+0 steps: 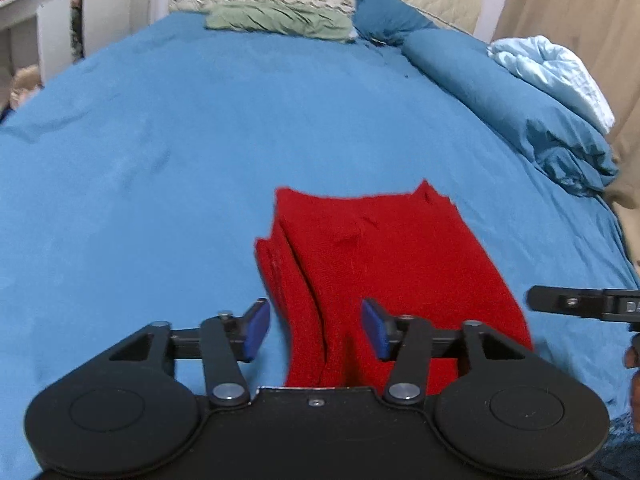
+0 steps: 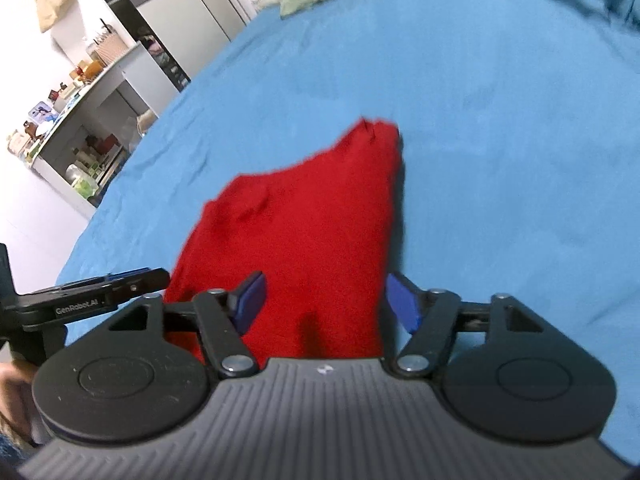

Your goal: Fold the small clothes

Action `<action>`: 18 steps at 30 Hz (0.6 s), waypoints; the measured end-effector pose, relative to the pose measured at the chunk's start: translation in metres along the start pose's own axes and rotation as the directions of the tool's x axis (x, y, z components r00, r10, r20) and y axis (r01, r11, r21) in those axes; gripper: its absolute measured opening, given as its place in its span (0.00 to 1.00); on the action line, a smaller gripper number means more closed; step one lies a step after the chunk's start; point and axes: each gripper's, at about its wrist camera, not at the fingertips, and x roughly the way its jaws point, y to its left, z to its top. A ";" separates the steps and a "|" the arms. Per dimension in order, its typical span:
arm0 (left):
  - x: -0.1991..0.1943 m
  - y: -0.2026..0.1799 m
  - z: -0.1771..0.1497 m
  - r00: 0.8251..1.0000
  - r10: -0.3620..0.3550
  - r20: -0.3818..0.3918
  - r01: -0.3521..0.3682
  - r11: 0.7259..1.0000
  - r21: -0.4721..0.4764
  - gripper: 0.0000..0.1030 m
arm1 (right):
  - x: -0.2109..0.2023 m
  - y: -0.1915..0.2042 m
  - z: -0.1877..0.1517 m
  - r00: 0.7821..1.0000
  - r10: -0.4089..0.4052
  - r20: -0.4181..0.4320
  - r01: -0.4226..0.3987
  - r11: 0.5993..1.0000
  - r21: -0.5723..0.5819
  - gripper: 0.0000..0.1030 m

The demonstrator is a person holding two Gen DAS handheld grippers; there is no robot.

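We hold the left gripper (image 1: 316,330) and right gripper (image 2: 324,300), jaws wide and empty, at the near end of the red garment (image 1: 384,264), its length running away across the bed (image 1: 160,160).

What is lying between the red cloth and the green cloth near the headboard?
Only bare blue bedsheet lies between the red cloth and green cloth, clearest in the left wrist view.

I see a blue bedsheet (image 1: 160,140), a green pillow (image 1: 280,20), a rolled blue duvet (image 1: 500,92) and a cluttered shelf (image 2: 80,120).
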 end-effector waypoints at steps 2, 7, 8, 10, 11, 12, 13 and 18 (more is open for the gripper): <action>-0.023 -0.005 0.006 1.000 0.015 0.026 -0.015 1.000 0.003 0.57 | -0.020 0.013 0.005 0.999 -0.023 0.029 0.023 0.999 -0.024 0.89; -0.095 -0.019 0.018 0.989 0.070 0.127 -0.071 0.997 0.004 1.00 | -0.085 0.054 0.016 0.986 -0.104 0.130 0.119 0.986 -0.120 1.00; -0.109 -0.023 0.018 0.986 0.087 0.143 -0.088 0.996 0.005 1.00 | -0.097 0.062 0.017 0.983 -0.119 0.143 0.139 0.981 -0.137 1.00; -0.134 -0.031 0.015 0.981 0.107 0.159 -0.110 0.994 0.014 1.00 | -0.118 0.077 0.015 0.973 -0.165 0.161 0.191 0.967 -0.166 1.00; -0.143 -0.034 0.013 0.980 0.121 0.155 -0.125 0.992 0.018 1.00 | -0.127 0.084 0.012 0.969 -0.185 0.161 0.214 0.959 -0.186 1.00; -0.152 -0.038 0.010 0.978 0.139 0.155 -0.144 0.989 0.024 1.00 | -0.134 0.091 0.009 0.965 -0.213 0.156 0.241 0.950 -0.198 1.00; -0.160 -0.042 0.007 0.975 0.153 0.160 -0.160 0.987 0.033 1.00 | -0.142 0.097 0.005 0.958 -0.246 0.150 0.273 0.940 -0.203 1.00; -0.185 -0.055 -0.019 0.963 0.197 0.182 -0.211 0.976 0.060 1.00 | -0.166 0.111 -0.023 0.950 -0.292 0.115 0.308 0.935 -0.173 1.00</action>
